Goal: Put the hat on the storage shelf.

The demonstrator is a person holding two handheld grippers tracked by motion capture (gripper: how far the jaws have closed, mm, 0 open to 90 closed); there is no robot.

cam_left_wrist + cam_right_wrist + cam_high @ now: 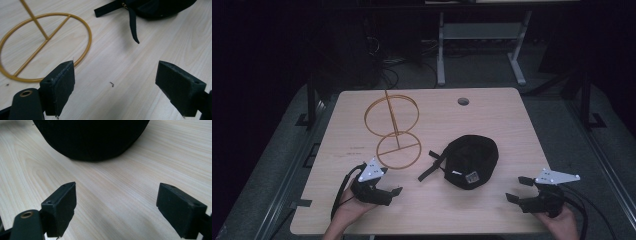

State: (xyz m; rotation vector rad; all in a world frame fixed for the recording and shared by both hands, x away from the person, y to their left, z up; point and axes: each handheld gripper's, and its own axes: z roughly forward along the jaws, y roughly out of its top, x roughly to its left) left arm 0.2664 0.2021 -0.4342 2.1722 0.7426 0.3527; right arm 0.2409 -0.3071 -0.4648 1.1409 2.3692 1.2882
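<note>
Wood-grain tabletop [492, 115] in the high view carries a black cap [472, 161] lying near the middle with its strap trailing to the left, and a gold wire stand [393, 131] just left of it, upright on its ring base. The left gripper [393, 193] and right gripper [516, 189] sit near the front edge, one each side of the cap and apart from it, so nothing looks started; hanging the cap on the stand is probably the job, and all of it is left. From the left gripper view, the fingers [60, 86] stand wide apart with bare wood between them, the stand's base ring [45, 42] and the cap's strap [132, 25] ahead. Along the right gripper view, the fingers [61, 206] are likewise spread and empty, the cap [92, 137] looming dark just ahead, untouched.
</note>
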